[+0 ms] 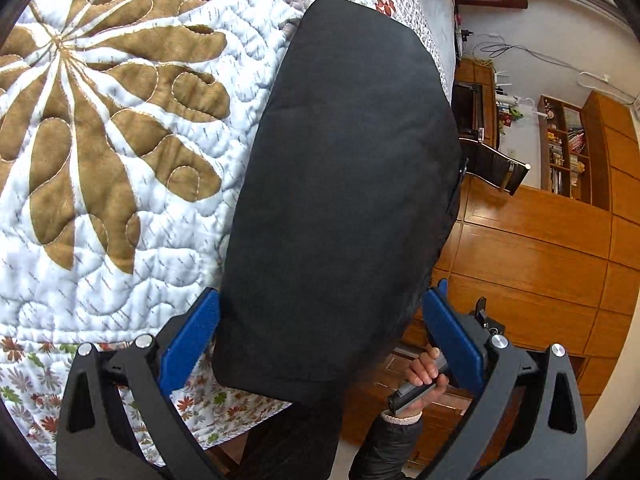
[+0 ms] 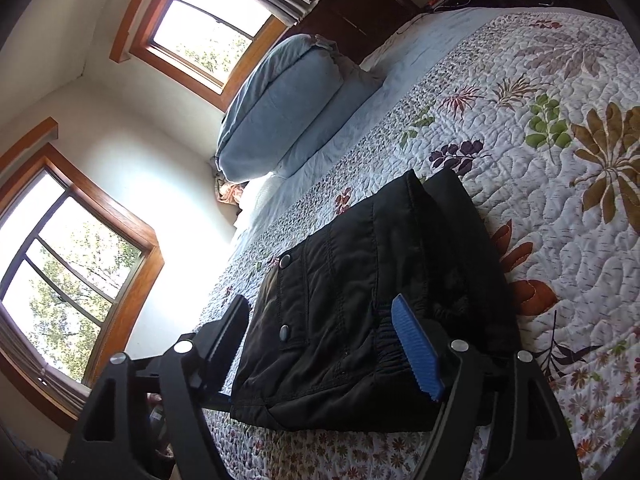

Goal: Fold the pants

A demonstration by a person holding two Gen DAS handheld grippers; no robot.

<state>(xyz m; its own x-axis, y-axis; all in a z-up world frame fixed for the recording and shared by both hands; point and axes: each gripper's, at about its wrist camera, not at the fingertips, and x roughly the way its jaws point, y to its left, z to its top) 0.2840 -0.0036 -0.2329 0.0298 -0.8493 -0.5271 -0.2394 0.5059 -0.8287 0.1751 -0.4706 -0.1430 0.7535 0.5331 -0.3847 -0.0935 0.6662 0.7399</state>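
Note:
The black pants lie folded into a thick pad on the flowered quilt, along the bed's edge. My left gripper stands wide open, its blue pads either side of the pad's near end; the cloth shows no pinch. In the right wrist view the pants show their waistband end, with two snap buttons and elastic. My right gripper is open around that end. Its blue pad sits by the elastic and the other finger stands clear of the cloth.
A hand grips the other gripper's handle beyond the bed's edge. A wooden wardrobe, a chair and bookshelves stand past that edge. A folded blue duvet lies at the head of the bed under the windows.

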